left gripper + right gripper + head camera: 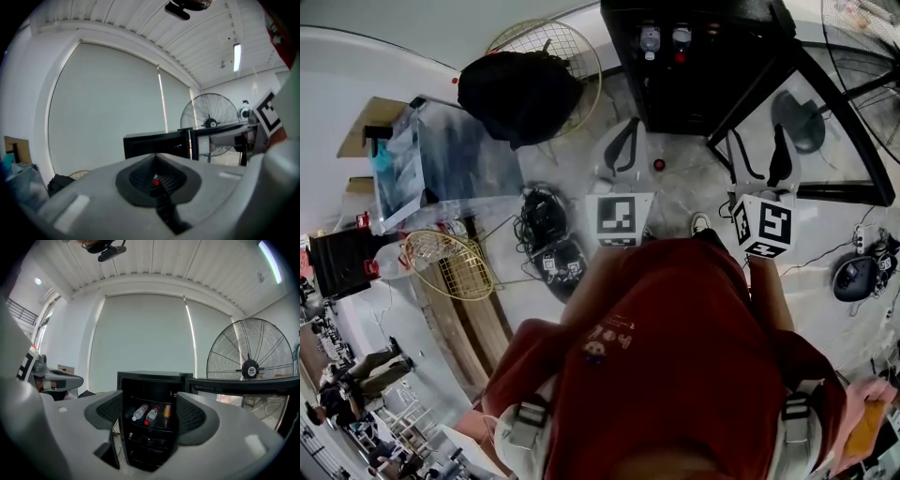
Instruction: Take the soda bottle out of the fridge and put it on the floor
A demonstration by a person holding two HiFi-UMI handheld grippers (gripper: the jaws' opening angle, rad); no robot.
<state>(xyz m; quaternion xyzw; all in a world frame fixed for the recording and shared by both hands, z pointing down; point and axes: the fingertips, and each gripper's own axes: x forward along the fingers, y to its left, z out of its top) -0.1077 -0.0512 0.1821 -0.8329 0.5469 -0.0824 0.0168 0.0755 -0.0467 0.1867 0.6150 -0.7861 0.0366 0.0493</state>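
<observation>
Two bottles lie side by side in the fridge (154,377), straight ahead of our right gripper (761,159) and framed by its spread jaws. We take the red-capped one for the soda bottle (151,415). Reaching in, we might pinch its white-capped neighbour (139,412) or knock the can (167,410) beside it. Our left gripper (157,177) is pressed together, empty.

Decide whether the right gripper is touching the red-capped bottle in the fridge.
Apart. The right gripper view shows the right gripper open, with the red-capped bottle lying on a shelf of the fridge, far beyond its jaws.
</observation>
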